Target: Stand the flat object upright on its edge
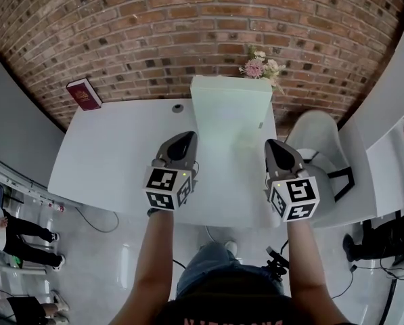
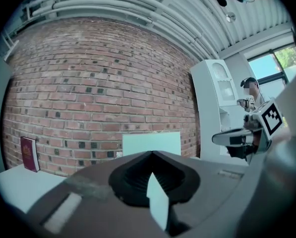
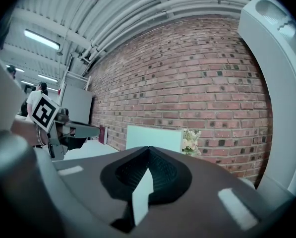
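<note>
The fingers (image 2: 100, 175) of the left gripper (image 2: 151, 153) are pressed together with nothing between them, and the right gripper (image 3: 148, 148) likewise has its fingers closed and empty. In the head view the two grippers are side by side above the near part of the white surface (image 1: 114, 154), the left one (image 1: 186, 137) and the right one (image 1: 273, 145) both pointing toward the brick wall (image 1: 188, 32). Just beyond their tips and between them, the flat object (image 1: 230, 110), a pale board, stands upright on its edge on the surface, apart from both grippers; each gripper view shows it straight ahead (image 2: 151, 143) (image 3: 153, 137) in front of the bricks. A small bunch of flowers (image 1: 259, 66) sits by its upper right corner, and a red book (image 1: 84, 94) stands at the surface's far left end.
</note>
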The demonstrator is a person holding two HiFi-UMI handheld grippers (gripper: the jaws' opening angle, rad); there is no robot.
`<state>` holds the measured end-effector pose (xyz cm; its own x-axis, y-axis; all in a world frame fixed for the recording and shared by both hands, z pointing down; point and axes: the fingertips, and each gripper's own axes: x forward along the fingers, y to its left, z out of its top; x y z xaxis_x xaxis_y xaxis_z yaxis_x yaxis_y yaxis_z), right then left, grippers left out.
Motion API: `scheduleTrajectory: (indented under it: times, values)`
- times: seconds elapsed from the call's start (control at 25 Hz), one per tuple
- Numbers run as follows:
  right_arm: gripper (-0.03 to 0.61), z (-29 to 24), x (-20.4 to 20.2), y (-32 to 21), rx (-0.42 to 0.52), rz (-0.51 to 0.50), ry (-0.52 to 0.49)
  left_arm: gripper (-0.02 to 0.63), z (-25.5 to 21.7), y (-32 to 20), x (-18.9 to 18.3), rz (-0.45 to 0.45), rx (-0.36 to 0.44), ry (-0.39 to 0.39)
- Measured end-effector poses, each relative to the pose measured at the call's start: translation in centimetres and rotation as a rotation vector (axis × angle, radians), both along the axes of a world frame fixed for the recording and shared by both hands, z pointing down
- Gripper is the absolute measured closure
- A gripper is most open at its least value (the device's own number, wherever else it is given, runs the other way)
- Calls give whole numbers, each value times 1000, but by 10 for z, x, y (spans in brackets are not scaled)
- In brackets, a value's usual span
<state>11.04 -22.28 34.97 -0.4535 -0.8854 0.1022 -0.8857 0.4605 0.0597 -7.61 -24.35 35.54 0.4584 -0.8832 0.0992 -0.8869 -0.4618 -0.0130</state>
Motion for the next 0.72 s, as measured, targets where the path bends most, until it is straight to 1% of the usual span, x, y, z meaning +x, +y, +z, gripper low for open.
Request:
scheduleTrajectory:
  times: [0.12, 0.28, 0.48, 0.72]
  values:
    - [578, -12, -5, 6, 26, -1, 13, 614, -10, 3, 0, -3, 23, 7]
    - [578, -30, -10, 13, 48, 5, 25, 614, -21, 12, 1, -9, 48, -8]
    - [580, -55, -15, 29, 81, 17, -2, 614, -40, 29, -2, -12, 76, 2]
    - [580, -77, -15, 49, 104, 56, -52, 614, -66, 47, -6, 1, 112, -21]
